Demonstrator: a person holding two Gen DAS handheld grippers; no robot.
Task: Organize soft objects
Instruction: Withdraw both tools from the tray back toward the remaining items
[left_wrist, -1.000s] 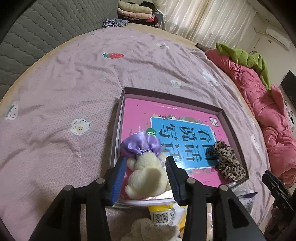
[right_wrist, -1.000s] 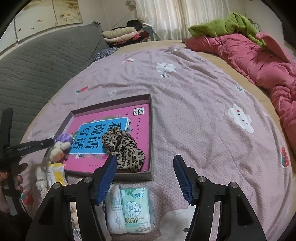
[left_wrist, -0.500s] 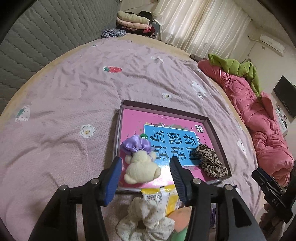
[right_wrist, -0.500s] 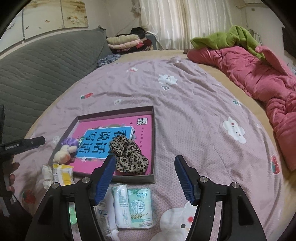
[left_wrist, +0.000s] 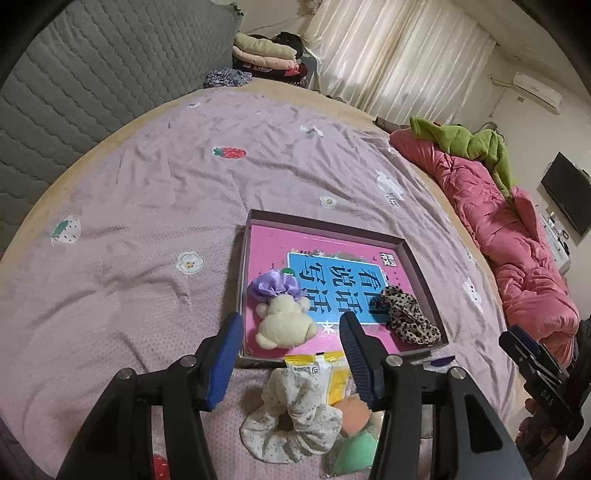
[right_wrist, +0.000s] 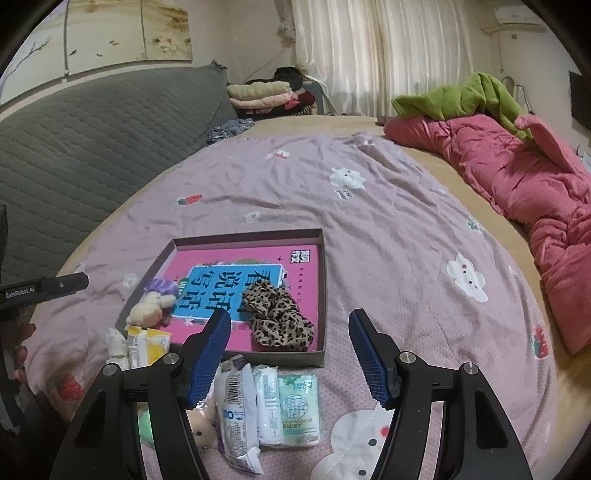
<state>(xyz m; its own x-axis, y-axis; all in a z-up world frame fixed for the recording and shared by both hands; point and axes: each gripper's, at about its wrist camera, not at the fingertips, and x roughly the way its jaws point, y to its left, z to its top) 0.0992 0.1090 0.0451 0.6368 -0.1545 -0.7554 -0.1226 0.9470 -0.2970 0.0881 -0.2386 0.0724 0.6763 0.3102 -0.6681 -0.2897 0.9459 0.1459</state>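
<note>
Soft objects are seen gathered on a bed (right_wrist: 388, 229) spread with a lilac sheet. A shallow box (left_wrist: 424, 275) with a pink printed bottom is laid on it; inside, a cream plush bear (left_wrist: 282, 325) with a purple bow and a leopard scrunchie (left_wrist: 404, 319) are placed well apart. Just outside the box's near wall, a floral scrunchie (left_wrist: 291, 417) and tissue packs (right_wrist: 284, 410) are left. Both the left hand-held gripper (left_wrist: 291, 354) and right hand-held gripper (right_wrist: 290, 354) are held wide, with nothing gripped.
</note>
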